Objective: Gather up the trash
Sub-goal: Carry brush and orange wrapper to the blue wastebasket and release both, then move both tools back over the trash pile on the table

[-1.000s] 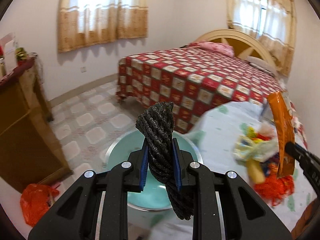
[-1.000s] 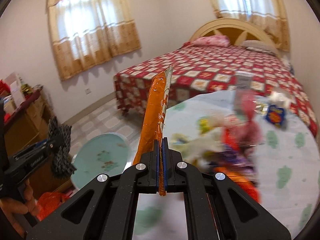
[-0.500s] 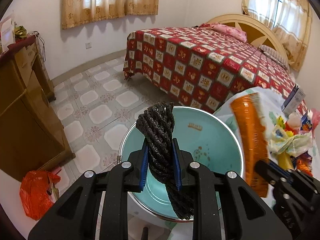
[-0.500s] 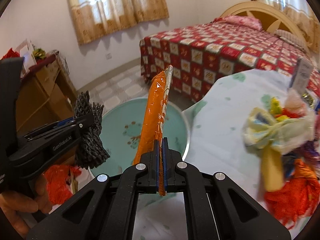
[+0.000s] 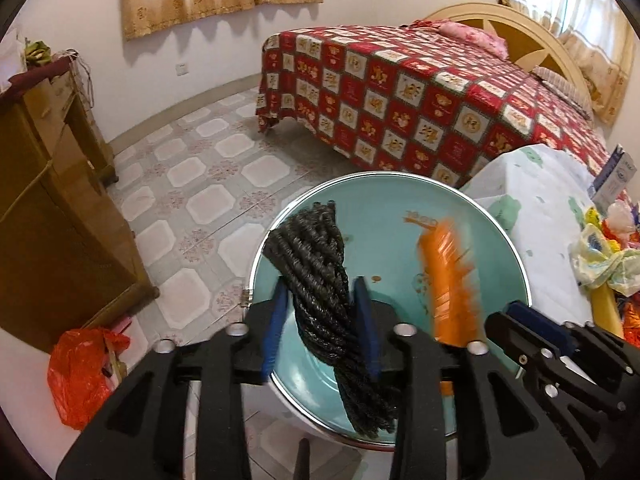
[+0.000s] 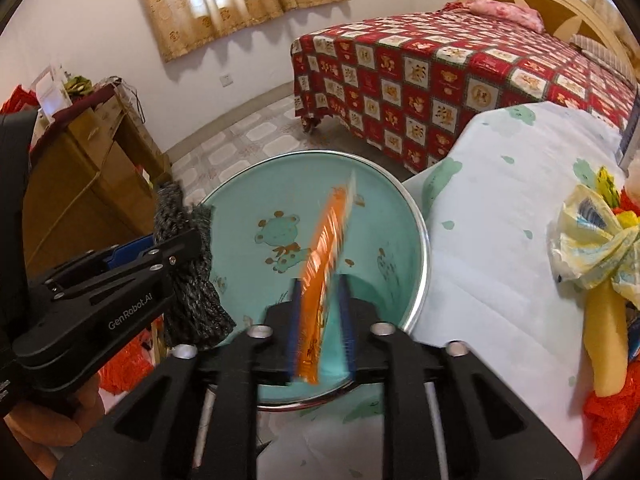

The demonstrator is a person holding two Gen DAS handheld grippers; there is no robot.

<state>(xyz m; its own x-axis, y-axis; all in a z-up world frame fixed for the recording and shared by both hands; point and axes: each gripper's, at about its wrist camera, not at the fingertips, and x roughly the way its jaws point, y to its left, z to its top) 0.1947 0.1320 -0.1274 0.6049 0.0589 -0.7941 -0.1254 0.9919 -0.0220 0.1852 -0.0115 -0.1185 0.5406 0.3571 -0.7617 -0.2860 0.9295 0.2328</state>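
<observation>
A round teal basin [image 5: 384, 232] with a metal rim stands below both grippers, beside the table. My left gripper [image 5: 320, 292] hangs over it. Its jaws are opening, and a bundle of black rope [image 5: 316, 256] stands loose between the blue pads. My right gripper [image 6: 320, 292] is over the basin [image 6: 256, 200] too. Its jaws are also opening, with a long orange wrapper [image 6: 324, 248] blurred between pads that no longer press it. The right wrist view shows the left gripper [image 6: 176, 248] and the rope [image 6: 188, 292] at the left. The orange wrapper [image 5: 448, 280] appears right of the rope.
A table under a pale cloth with green prints [image 6: 500, 220] carries a trash pile with a yellowish bag [image 6: 592, 240] and red netting [image 6: 612, 412]. A bed with a red patterned cover [image 5: 420, 100] lies behind. A wooden cabinet [image 5: 48, 200] and an orange plastic bag [image 5: 80, 372] are at the left.
Both grippers have sunk and tilted down over the basin. Both pairs of jaws have parted. The orange wrapper is now blurred and slipping, and the rope stands free of the pads.
</observation>
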